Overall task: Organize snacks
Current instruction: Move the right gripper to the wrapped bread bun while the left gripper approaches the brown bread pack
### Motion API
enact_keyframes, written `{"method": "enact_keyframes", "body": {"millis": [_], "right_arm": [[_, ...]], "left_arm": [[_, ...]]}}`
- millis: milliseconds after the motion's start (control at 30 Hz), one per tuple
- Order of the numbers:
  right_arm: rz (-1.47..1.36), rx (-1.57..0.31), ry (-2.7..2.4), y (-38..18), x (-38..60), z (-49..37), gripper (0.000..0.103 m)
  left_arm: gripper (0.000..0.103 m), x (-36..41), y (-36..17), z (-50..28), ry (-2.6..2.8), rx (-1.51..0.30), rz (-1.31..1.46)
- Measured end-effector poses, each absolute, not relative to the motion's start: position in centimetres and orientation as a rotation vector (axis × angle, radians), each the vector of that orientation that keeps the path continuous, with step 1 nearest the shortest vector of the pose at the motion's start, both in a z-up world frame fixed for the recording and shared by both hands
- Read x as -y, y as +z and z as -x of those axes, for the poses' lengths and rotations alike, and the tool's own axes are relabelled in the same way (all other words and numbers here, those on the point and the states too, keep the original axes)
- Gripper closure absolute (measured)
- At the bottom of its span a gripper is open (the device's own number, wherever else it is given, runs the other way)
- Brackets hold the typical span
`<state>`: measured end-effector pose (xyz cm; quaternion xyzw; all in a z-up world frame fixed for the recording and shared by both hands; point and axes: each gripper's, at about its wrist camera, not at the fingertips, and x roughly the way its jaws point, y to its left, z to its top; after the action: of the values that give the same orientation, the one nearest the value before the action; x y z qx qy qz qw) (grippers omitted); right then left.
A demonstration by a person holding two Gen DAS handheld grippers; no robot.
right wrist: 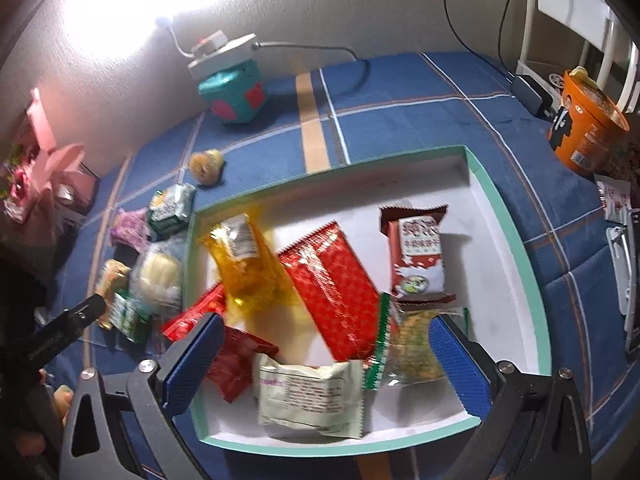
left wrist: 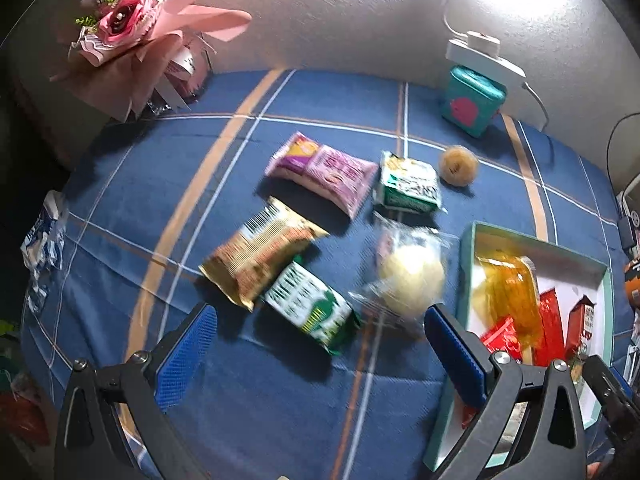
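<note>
Hovering over the blue plaid counter (left wrist: pixel 280 400), the left tool (left wrist: pixel 320 344) stands wide with nothing between its pads; a green-and-white packet (left wrist: pixel 310 308) and a clear-wrapped pale bun (left wrist: pixel 412 272) lie just ahead of it, beside a gold packet (left wrist: pixel 256 256) and a purple one (left wrist: pixel 324 172). Over the white tray with a teal rim (right wrist: pixel 500 216), the right tool (right wrist: pixel 324 352) also stands wide and empty; red (right wrist: pixel 332 284), yellow (right wrist: pixel 252 268) and cream (right wrist: pixel 308 396) snack packets lie inside the tray.

pink bouquet (left wrist: pixel 124 28), teal tin (left wrist: pixel 472 100), noodle cup (right wrist: pixel 588 128)
</note>
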<state>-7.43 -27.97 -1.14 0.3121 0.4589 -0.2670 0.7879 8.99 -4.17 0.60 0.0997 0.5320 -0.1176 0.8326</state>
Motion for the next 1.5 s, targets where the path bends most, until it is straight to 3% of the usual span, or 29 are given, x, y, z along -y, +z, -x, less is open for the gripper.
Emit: {"method": "enact_keyframes", "body": {"millis": [700, 1233, 1500], "right_arm": [[-0.644, -0.962, -0.394, 1.2, 23.0, -1.4, 0.000], [-0.565, -1.007, -0.308, 1.2, 19.6, -10.3, 0.000], [-0.543, -1.103, -0.294, -1.8, 18.6, -12.1, 0.000]], "left_arm": [[0.000, -4.6, -0.3, -16.2, -0.092, -1.170, -0.103], [0.000, -4.6, -0.4, -18.9, -0.172, -1.180, -0.105], [0.000, -5.1, -2.0, -20.2, -0.171, -1.238, -0.071]]}}
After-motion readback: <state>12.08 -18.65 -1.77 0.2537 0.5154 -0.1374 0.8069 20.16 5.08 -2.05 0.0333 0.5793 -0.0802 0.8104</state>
